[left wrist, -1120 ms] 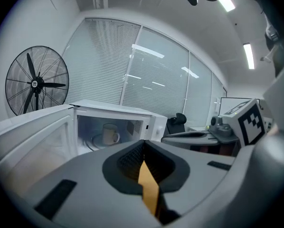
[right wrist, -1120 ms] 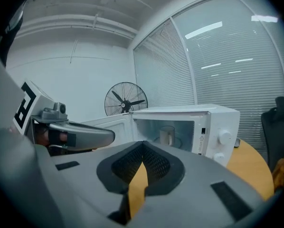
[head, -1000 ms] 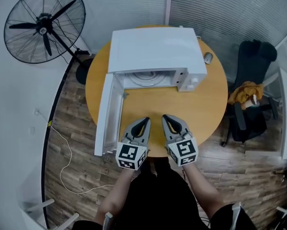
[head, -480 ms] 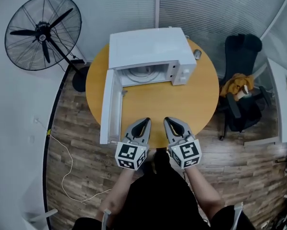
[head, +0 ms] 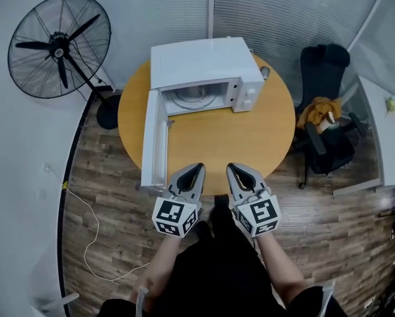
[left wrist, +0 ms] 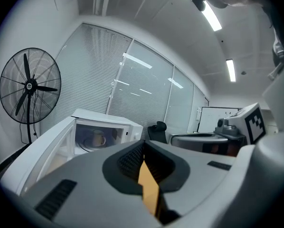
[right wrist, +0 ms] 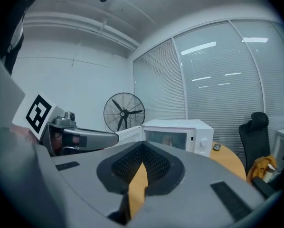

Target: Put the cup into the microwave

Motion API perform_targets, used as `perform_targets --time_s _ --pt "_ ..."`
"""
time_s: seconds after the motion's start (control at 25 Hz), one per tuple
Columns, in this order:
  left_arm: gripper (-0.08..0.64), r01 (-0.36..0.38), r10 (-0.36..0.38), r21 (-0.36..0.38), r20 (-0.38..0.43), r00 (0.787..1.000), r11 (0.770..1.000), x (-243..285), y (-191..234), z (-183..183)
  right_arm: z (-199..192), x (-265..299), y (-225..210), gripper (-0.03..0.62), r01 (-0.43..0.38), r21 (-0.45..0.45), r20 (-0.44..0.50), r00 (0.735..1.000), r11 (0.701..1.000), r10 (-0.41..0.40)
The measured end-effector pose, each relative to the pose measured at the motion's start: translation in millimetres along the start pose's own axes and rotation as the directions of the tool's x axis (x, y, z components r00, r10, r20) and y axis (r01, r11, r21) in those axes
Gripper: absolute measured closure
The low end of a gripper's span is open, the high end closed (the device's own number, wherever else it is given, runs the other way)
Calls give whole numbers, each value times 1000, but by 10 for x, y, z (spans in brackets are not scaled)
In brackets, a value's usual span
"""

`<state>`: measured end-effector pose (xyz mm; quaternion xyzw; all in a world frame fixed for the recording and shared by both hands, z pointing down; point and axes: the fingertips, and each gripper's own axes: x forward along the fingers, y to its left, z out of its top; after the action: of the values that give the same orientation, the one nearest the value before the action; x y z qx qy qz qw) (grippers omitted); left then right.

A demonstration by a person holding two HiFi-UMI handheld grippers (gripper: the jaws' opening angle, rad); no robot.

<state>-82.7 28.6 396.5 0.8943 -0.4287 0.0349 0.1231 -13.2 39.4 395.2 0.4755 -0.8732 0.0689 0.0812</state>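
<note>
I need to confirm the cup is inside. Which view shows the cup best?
The left gripper view: the cup stands plainly inside the open microwave. The right gripper view shows the cup only dimly in the cavity. The head view looks down on the microwave's top, which hides it.

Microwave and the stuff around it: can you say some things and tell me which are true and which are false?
1. The microwave has its door swung open. True.
2. The left gripper is holding the cup. False: the cup sits inside the microwave, and this gripper's jaws are together with nothing between them.
3. The fan stands on the table. False: it stands on the floor beside the table.
4. The right gripper has its jaws together and holds nothing. True.
</note>
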Motion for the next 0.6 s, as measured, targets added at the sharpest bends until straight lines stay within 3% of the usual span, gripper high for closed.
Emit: perform_targets --time_s 0.6 --pt "565 7 -7 20 -16 1000 1000 -307 -157 6 115 -377 149 583 16 -7 37 999 1000 -16"
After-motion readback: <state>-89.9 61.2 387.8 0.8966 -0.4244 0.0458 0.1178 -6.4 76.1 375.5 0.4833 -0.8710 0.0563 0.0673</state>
